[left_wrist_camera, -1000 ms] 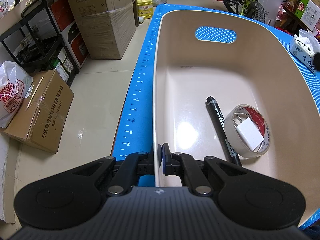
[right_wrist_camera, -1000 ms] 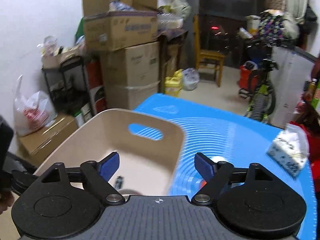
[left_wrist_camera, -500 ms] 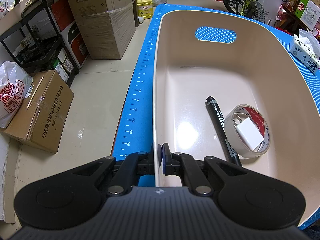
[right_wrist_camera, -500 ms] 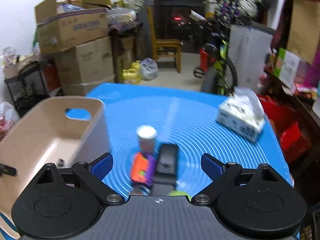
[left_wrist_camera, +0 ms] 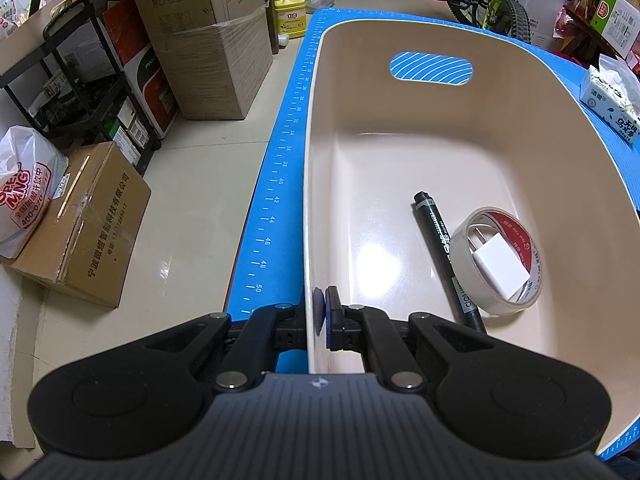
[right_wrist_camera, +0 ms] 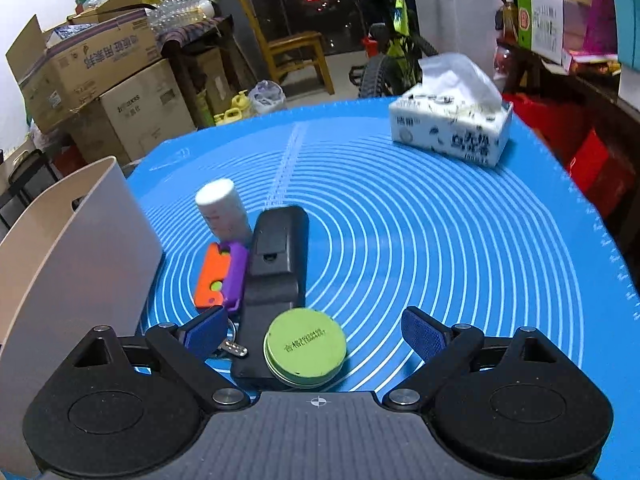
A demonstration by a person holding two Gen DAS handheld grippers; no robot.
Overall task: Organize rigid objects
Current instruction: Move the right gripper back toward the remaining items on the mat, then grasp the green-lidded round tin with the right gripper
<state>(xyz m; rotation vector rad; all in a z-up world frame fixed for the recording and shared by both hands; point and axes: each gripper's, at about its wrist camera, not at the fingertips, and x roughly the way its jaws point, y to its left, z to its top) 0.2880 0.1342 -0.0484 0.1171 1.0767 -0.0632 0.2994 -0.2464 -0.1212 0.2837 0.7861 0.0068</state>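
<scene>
Tin between spread right hand-held gripper fingers

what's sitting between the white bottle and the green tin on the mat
In the right wrist view, the black case lies between the white bottle and the green tin, with the orange and purple toy beside it.

mat ruler 40–50, bag "MING"

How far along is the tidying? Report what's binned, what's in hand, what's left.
Done: the marker, tape roll and white charger lie in the bin.

In hand: the left gripper clamps the bin's rim; the right gripper is open and empty above the green tin.

Left on the mat: the tin, black case, orange-purple toy, white bottle, keys.
</scene>
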